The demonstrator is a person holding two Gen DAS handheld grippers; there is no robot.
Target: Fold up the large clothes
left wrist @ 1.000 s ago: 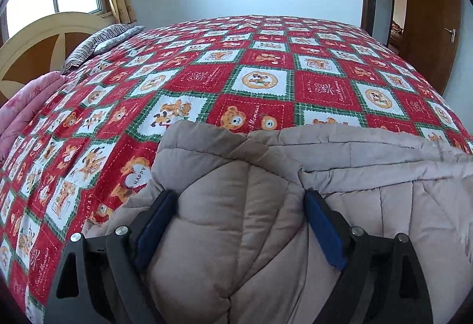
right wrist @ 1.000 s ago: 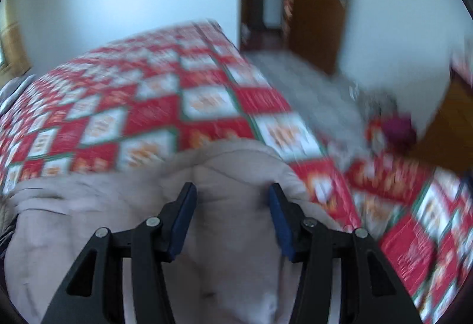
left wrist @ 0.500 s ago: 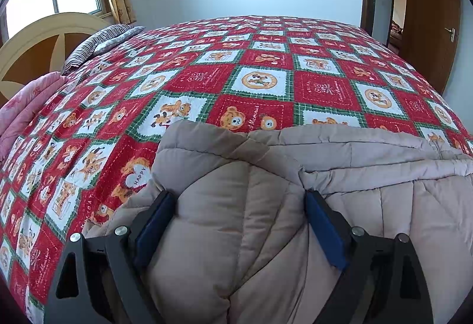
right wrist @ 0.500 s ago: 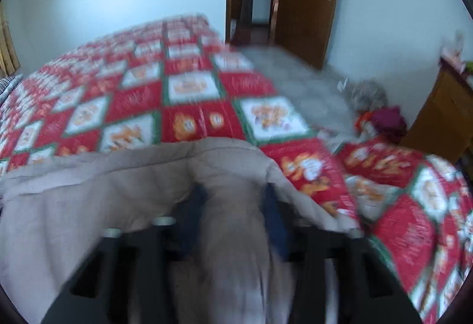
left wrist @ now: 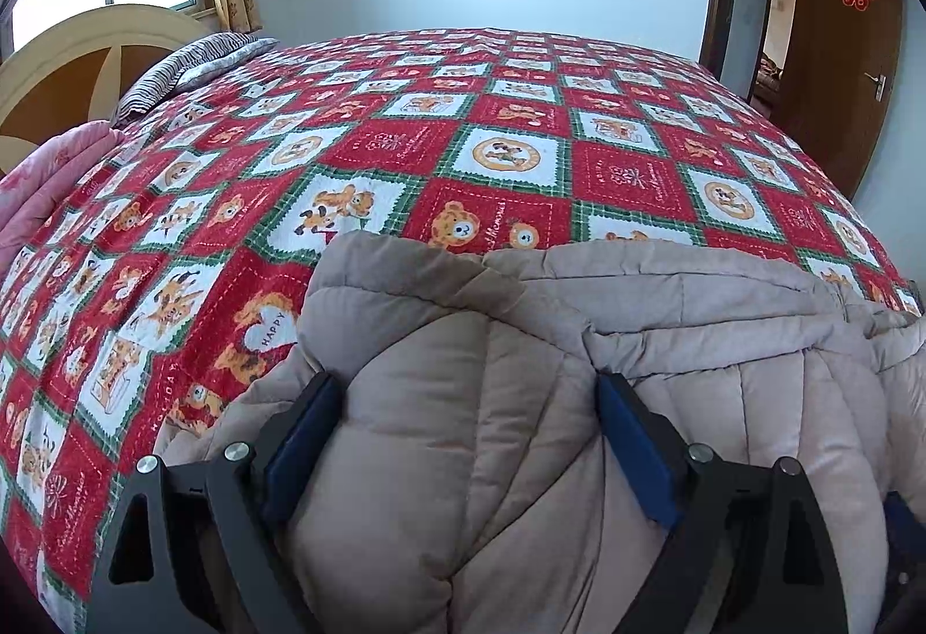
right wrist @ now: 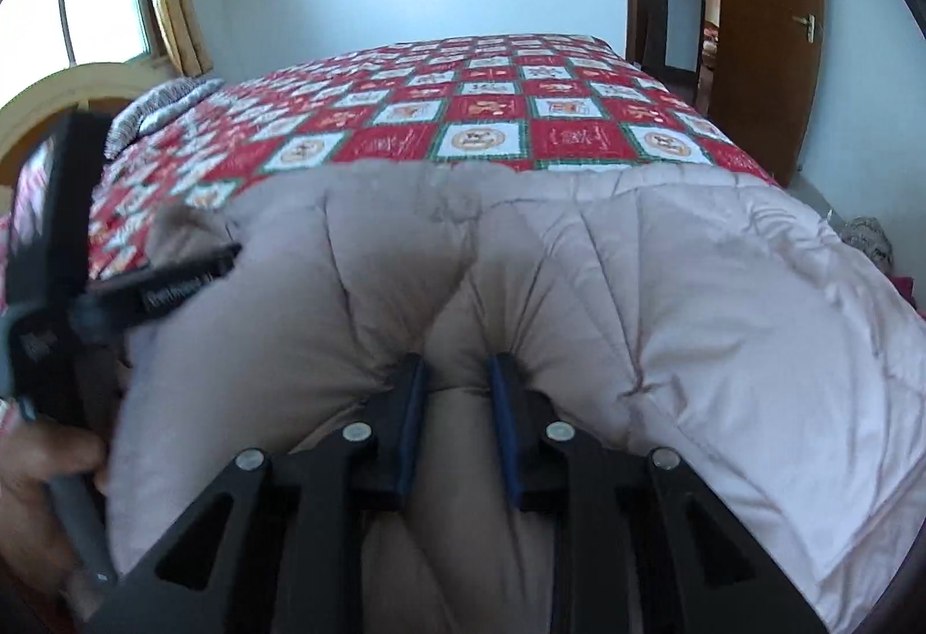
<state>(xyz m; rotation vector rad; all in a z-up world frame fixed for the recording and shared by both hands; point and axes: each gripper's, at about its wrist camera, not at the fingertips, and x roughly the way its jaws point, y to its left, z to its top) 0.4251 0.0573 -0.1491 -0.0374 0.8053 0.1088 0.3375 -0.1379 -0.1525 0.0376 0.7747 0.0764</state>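
I see the beige quilted coat (left wrist: 521, 402) lying puffy and creased on the near edge of the red patchwork bedspread (left wrist: 405, 142). My left gripper (left wrist: 469, 402) straddles a padded fold, jaws wide; my right gripper (right wrist: 457, 379) pinches a bunched ridge.
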